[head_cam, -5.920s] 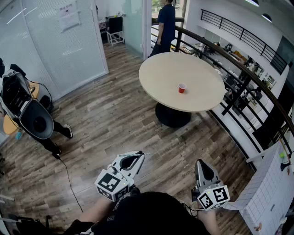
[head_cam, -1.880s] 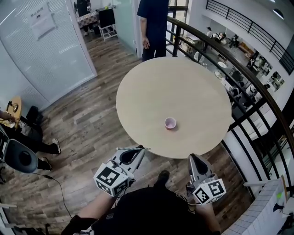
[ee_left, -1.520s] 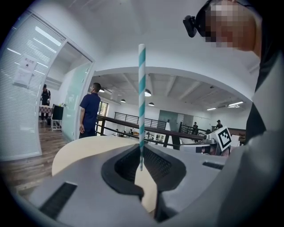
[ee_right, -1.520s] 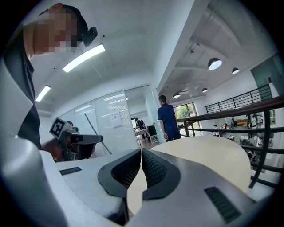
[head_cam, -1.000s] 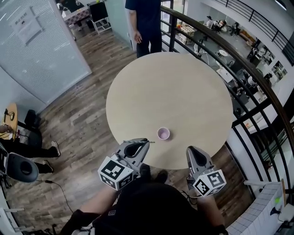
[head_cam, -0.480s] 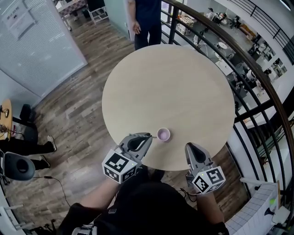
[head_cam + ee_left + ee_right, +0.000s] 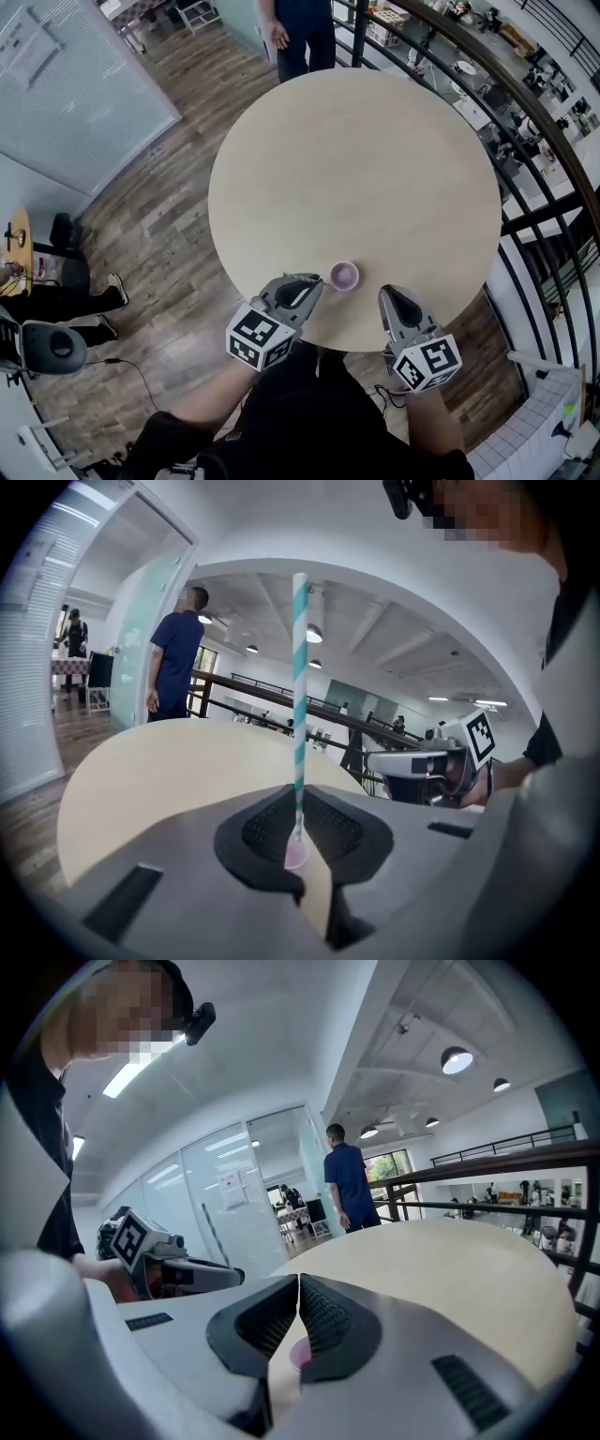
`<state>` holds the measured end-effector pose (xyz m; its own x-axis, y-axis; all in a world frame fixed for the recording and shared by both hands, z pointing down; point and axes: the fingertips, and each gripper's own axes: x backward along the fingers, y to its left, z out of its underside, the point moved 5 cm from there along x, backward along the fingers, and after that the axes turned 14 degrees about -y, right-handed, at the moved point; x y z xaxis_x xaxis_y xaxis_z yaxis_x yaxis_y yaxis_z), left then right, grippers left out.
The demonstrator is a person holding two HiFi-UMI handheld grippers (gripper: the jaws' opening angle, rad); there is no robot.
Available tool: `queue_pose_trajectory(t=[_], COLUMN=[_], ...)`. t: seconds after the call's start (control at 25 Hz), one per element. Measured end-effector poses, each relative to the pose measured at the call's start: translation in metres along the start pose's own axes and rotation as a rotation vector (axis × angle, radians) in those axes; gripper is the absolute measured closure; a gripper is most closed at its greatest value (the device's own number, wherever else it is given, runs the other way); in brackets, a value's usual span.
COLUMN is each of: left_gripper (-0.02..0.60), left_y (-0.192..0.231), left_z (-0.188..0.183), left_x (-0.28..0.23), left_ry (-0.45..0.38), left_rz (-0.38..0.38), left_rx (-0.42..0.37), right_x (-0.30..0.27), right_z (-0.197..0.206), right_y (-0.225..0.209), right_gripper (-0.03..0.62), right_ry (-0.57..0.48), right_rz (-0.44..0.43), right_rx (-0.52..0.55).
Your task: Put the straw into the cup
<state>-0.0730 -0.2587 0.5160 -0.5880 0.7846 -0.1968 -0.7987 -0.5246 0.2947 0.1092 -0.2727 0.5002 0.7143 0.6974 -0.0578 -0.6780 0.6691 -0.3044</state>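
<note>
Left gripper is clamped on the straw, its jaws pinching the lower end so that the striped length stands upright across them, rising well above the jaws in the left gripper view. Dead ahead of those jaws and lower sits the cup, pink, open mouth up, on the round table near its close edge. In the head view the left gripper's tips are just beside the cup, on its left. The right gripper, jaws closed together on nothing, lies on the cup's right and a little farther off, so the left is the nearer. My judgement: the straw's bottom end must be brought over the cup's mouth, then lowered.

Compared with a second ago, both grippers have come in over the table's edge, and the left has closed most of its gap to the cup.
</note>
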Motion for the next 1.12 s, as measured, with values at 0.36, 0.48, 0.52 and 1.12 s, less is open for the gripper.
queue_pose_trajectory(t=[0.36,0.48,0.52,1.12], left_gripper=[0.551,0.551,0.551,0.551], left_y=[0.012,0.015,0.016,0.020], left_z=[0.035,0.053,0.060,0.109], left_x=[-0.041,-0.052,-0.054,-0.076], left_ry=[0.059,0.103,0.120,0.212], left_rz=[0.034,0.046,0.048,0.111], left_rx=[-0.022,-0.046,-0.059,-0.045], right_x=[-0.004,-0.002,-0.001,0.005], right_z=[0.037,0.043,0.044,0.054], right_y=[-0.019,-0.019,-0.019,-0.016], right_gripper=[0.571,0.571,0.571,0.571], right_ry=[0.007,0.020,0.023,0.055], right_rz=[0.057,0.070,0.074,0.092], right_rx=[-0.064,-0.073,-0.075,-0.078])
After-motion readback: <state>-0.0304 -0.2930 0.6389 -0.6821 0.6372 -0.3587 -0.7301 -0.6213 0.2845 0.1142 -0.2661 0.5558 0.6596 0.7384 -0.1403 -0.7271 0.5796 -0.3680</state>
